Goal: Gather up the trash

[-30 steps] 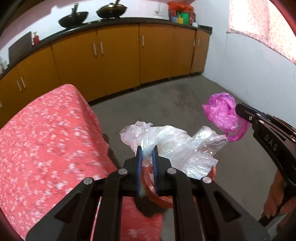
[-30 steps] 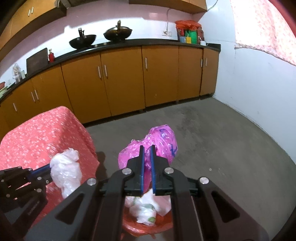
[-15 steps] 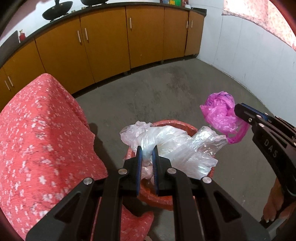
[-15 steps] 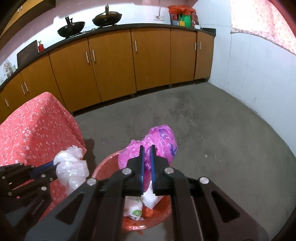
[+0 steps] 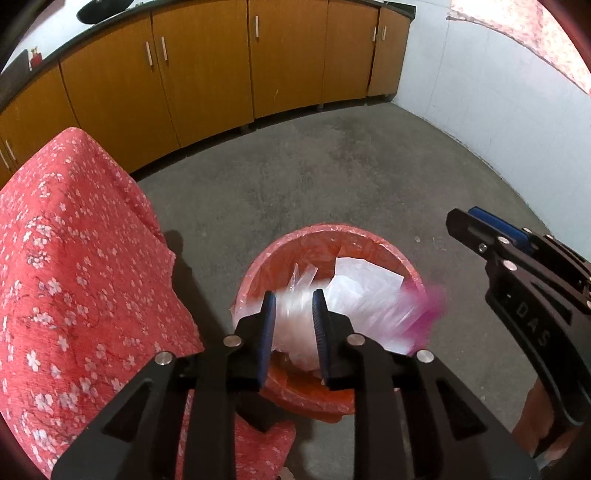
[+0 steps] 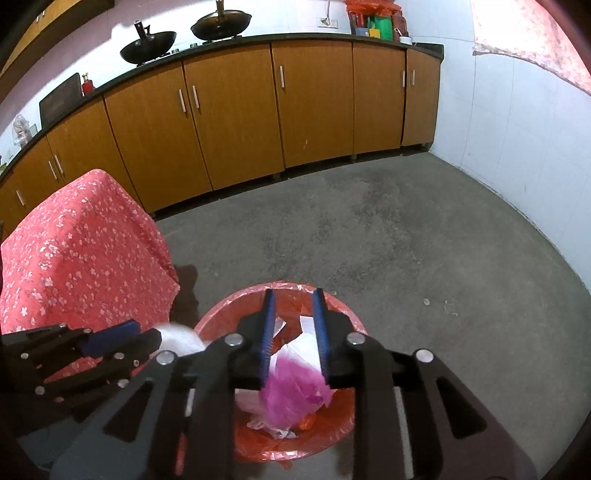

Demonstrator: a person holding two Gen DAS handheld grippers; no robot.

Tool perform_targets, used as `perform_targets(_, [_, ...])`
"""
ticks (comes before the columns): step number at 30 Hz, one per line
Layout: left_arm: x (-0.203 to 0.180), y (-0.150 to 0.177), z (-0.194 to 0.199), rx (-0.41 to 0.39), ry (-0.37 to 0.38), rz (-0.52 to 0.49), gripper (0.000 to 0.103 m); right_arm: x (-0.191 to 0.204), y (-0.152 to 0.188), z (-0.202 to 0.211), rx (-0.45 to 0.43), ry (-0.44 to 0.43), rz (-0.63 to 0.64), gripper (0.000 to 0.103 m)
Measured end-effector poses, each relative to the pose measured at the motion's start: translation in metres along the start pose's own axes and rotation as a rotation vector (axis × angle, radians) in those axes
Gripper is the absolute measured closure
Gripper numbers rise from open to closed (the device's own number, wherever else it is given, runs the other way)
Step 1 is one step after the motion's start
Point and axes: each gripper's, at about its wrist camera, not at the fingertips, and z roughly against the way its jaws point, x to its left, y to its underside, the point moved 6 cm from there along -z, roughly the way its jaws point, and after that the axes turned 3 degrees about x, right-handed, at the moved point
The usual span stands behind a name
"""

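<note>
The grey concrete floor (image 6: 388,236) fills most of both views, with a curved run of orange-brown wooden cabinets (image 6: 236,122) under a dark counter at 12 o'clock and a white tiled wall (image 6: 517,140) at 3 o'clock. A red cloth with small white flowers (image 5: 70,273) drapes over a piece of furniture at 9 o'clock.

On the floor at about 6 o'clock in both views stands the round red bin lined with a red plastic bag (image 5: 373,243), just beside the hanging edge of the cloth. White paper and plastic scraps already lie inside it.

The left gripper (image 5: 293,325) hangs over the bin with its 2 blue-padded jaws parted a little; they have just been opening. The crumpled clear plastic bag (image 5: 295,317) shows between them, motion-blurred, seemingly loose of the pads and over the bin's mouth.

The right gripper (image 6: 294,332) is likewise over the bin, at 3 o'clock in the left view, its jaws slightly apart and also just opened. The crumpled pink plastic bag (image 6: 291,387) is a blurred shape just below its pads, inside the bin's rim, not pinched by them.

2 black woks (image 6: 184,31) sit on the counter at 11 o'clock.
</note>
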Motion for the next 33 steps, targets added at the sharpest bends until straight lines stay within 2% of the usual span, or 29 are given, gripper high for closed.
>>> perform_targets(3, [0.002, 0.000, -0.001, -0.003, -0.007, 0.013, 0.078, -0.003, 0.001, 0.000, 0.000, 0.006, -0.007, 0.079])
perform_targets(11, [0.016, -0.004, 0.028, -0.051, -0.019, 0.053, 0.078, -0.008, -0.004, 0.021, -0.033, 0.019, -0.027, 0.077])
perform_targets(17, [0.039, -0.010, 0.076, -0.127, -0.049, 0.089, 0.077, 0.000, -0.015, 0.071, -0.111, 0.010, -0.027, 0.074])
perform_targets(20, [0.052, -0.006, 0.114, -0.182, -0.067, 0.092, 0.077, 0.007, -0.019, 0.103, -0.155, 0.003, -0.028, 0.073])
perform_targets(21, [0.058, -0.003, 0.132, -0.208, -0.076, 0.091, 0.074, 0.010, -0.019, 0.115, -0.169, 0.001, -0.031, 0.072])
perform_targets(23, [0.065, 0.006, 0.161, -0.252, -0.091, 0.084, 0.064, 0.018, -0.018, 0.147, -0.209, -0.007, -0.030, 0.066])
perform_targets(26, [0.077, 0.023, 0.210, -0.327, -0.099, 0.079, 0.057, 0.035, -0.011, 0.194, -0.271, -0.024, -0.015, 0.056])
perform_targets(29, [0.094, 0.046, 0.255, -0.377, -0.093, 0.117, 0.046, 0.053, 0.003, 0.237, -0.316, -0.040, -0.002, 0.042])
perform_targets(30, [0.099, 0.054, 0.267, -0.390, -0.088, 0.131, 0.043, 0.059, 0.009, 0.251, -0.329, -0.047, 0.000, 0.036])
perform_targets(32, [0.108, 0.072, 0.293, -0.424, -0.092, 0.152, 0.027, 0.069, 0.018, 0.270, -0.345, -0.050, -0.002, 0.025])
perform_targets(33, [0.112, 0.080, 0.303, -0.437, -0.103, 0.161, 0.023, 0.074, 0.025, 0.283, -0.358, -0.053, -0.006, 0.015])
